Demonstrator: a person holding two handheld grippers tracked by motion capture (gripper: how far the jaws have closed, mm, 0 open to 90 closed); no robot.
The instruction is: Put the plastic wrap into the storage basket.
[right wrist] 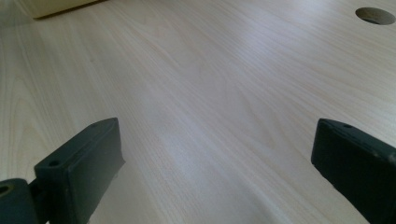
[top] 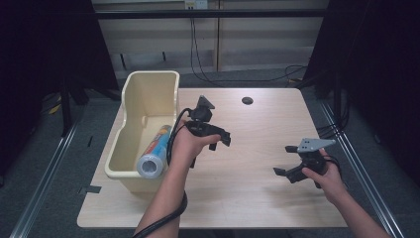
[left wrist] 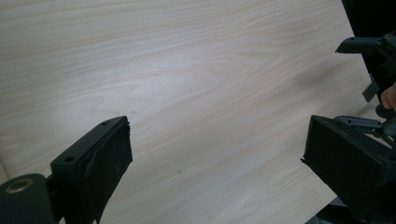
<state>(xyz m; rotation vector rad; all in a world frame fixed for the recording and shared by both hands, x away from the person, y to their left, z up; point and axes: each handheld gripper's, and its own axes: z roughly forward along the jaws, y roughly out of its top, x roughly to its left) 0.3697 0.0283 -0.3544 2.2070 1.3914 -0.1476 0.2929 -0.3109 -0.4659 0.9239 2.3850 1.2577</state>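
Both grippers sat open and empty: left gripper point(top: 214, 135) beside the bin point(top: 130, 159) (tube point(top: 154, 153) inside), right gripper point(top: 293, 159) idle. Drop looked done; next probably a retreat.

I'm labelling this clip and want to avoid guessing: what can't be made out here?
- High view: the print on the blue-labelled cylindrical can lying in the cream plastic bin is too small to read; the bin's wall hides its far end.
- High view: the left gripper jaws are partly covered by the left hand.
- Left gripper view: the right gripper is cut off by the frame edge.
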